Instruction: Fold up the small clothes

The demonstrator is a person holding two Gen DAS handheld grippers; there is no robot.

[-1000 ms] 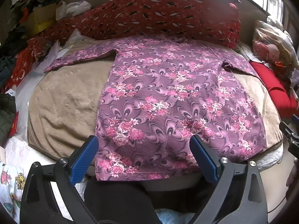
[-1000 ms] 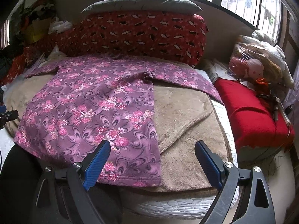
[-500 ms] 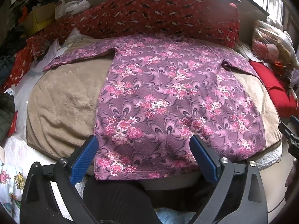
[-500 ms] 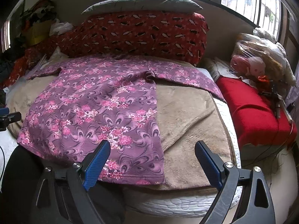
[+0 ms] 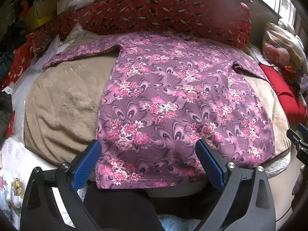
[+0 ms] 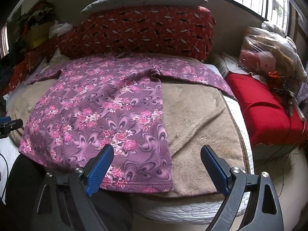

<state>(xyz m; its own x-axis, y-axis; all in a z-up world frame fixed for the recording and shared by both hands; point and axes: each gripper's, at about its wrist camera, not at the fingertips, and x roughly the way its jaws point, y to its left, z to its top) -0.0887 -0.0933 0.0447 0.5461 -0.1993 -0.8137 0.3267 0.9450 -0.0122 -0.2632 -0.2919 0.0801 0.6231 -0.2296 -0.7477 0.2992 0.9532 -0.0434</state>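
On bed, over beige blanket: purple floral shirt spread flat, both sleeves out to sides, hem at near edge. Left gripper above hem, jaws wide apart, holding nothing. Right gripper above shirt's right hem corner and blanket, jaws also wide apart, empty. Red patterned pillow behind shirt collar. Red cushion beside bed, right.

A bed is lying ahead of the tongs — a blanket covering it, a shirt spreading flat on top.
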